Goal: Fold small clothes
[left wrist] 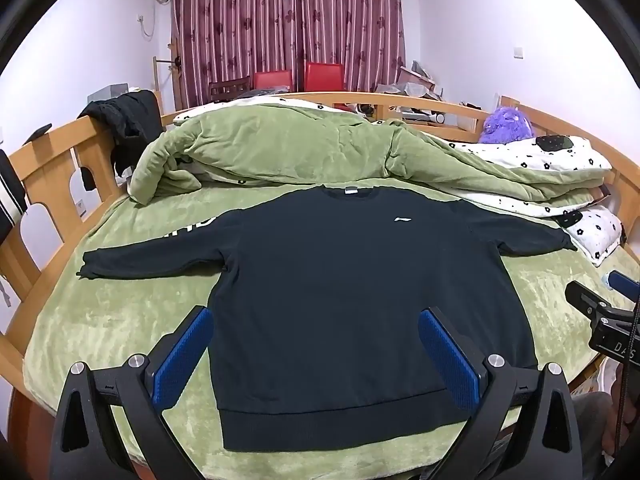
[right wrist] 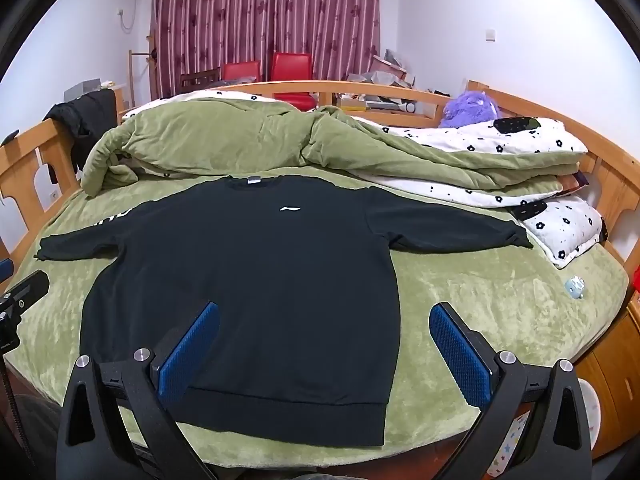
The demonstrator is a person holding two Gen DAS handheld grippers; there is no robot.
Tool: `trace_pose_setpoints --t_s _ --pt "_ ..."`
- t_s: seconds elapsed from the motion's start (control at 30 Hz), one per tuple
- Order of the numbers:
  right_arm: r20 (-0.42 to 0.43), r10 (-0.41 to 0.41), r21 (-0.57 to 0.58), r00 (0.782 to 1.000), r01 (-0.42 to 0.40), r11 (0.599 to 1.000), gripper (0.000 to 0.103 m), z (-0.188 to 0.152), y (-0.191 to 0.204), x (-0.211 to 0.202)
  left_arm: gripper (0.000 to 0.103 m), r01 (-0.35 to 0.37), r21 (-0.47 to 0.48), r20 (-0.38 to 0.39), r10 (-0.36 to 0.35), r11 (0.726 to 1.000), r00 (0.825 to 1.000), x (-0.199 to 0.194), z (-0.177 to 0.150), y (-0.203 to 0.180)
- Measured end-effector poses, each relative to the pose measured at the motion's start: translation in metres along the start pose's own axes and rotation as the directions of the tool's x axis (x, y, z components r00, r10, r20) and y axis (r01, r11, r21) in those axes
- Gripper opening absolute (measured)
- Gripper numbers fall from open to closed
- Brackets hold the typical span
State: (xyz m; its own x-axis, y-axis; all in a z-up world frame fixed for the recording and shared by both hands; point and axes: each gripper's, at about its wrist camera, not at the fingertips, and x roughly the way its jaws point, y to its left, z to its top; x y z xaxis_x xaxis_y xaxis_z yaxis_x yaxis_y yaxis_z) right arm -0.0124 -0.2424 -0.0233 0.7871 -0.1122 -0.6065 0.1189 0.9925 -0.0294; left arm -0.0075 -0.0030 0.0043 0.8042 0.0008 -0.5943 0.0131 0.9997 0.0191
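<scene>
While nothing had yet been gripped, the scene was recorded as follows.

Garment: a black long-sleeved cotton sweatshirt with a small white chest logo (left wrist: 348, 280) was laid flat and face up on the green plush bed cover (left wrist: 120, 312), both sleeves spread out to the sides, the ribbed hem nearest the cameras and the collar toward the far side.

Left claw: the left gripper (left wrist: 314, 350) was held above the hem end of the sweatshirt with its blue-padded fingers (left wrist: 182, 356) spread wide; nothing was held between them.

Right claw: the right gripper (right wrist: 324, 346) was likewise released, its fingers wide apart, poised over the right edge of the garment body, one pad above the cloth and the other above the bed cover.

Surroundings: a rumpled green quilt with a white flowered lining (right wrist: 224, 140) was heaped beyond the collar; a purple plush toy (right wrist: 470, 108) was seen by the far wooden rail, and a small pale blue figurine (right wrist: 575, 286) lay on the cover, well apart from the right sleeve.

Step in hand: folding was judged not yet begun; the garment appeared only spread and smoothed.

Next move: a sleeve or side edge would probably need to be pinched and carried across the body. Both claws would first have to be lowered to the cloth, and only the top layers caught, not the plush cover beneath.
</scene>
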Motion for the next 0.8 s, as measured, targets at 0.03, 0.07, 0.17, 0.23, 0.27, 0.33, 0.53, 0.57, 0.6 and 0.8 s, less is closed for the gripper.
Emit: trace_pose_setpoints --t_s 0.03,0.07,0.17,0.23,0.27,0.33,0.53,0.57,0.6,0.8 --pt "0.000 0.000 0.000 1.000 0.000 1.000 0.103 -0.0003 0.0001 -0.0002 0.103 0.002 -0.004 -0.002 -0.002 1.000 1.000 0.0009 0.0001 0.0015" --pt "0.000 0.000 -0.001 1.000 0.000 1.000 0.103 -0.0006 0.0002 -0.0005 0.103 0.004 -0.007 -0.003 -0.004 1.000 1.000 0.0012 0.0003 0.0023" --pt "-0.003 0.002 0.002 1.000 -0.002 1.000 0.103 0.0014 -0.0009 0.0002 0.103 0.005 -0.011 -0.006 -0.005 1.000 1.000 0.0026 0.0007 0.0033" --pt "-0.004 0.002 0.002 1.000 -0.002 1.000 0.103 0.0017 -0.0008 0.0003 0.103 0.005 -0.008 -0.006 -0.005 1.000 1.000 0.0026 -0.0002 0.0036" --pt "-0.003 0.002 0.002 1.000 -0.002 1.000 0.103 0.0018 -0.0008 0.0001 0.103 0.005 -0.010 -0.006 -0.005 1.000 1.000 0.0032 -0.0003 0.0037" --pt "-0.003 0.003 0.002 1.000 -0.003 1.000 0.103 0.0019 -0.0005 0.0003 0.103 0.006 -0.010 -0.005 -0.006 1.000 1.000 0.0036 -0.0004 0.0046" --pt "-0.003 0.004 -0.002 1.000 -0.004 1.000 0.103 0.0000 0.0021 0.0002 0.103 0.006 -0.009 -0.005 -0.006 1.000 1.000 0.0032 -0.0011 0.0048" --pt "-0.004 0.003 -0.004 1.000 -0.003 1.000 0.103 -0.0006 0.0028 0.0002 0.103 0.006 -0.010 -0.005 -0.006 1.000 1.000 0.0035 -0.0007 0.0047" --pt "-0.004 0.004 -0.006 1.000 -0.004 1.000 0.103 -0.0012 0.0037 0.0002 0.103 0.007 -0.010 -0.004 -0.007 1.000 1.000 0.0038 -0.0007 0.0052" --pt "-0.006 0.007 -0.006 1.000 -0.007 1.000 0.103 -0.0019 0.0040 0.0003 0.103 0.007 -0.010 -0.008 -0.007 1.000 1.000 0.0036 -0.0005 0.0045"
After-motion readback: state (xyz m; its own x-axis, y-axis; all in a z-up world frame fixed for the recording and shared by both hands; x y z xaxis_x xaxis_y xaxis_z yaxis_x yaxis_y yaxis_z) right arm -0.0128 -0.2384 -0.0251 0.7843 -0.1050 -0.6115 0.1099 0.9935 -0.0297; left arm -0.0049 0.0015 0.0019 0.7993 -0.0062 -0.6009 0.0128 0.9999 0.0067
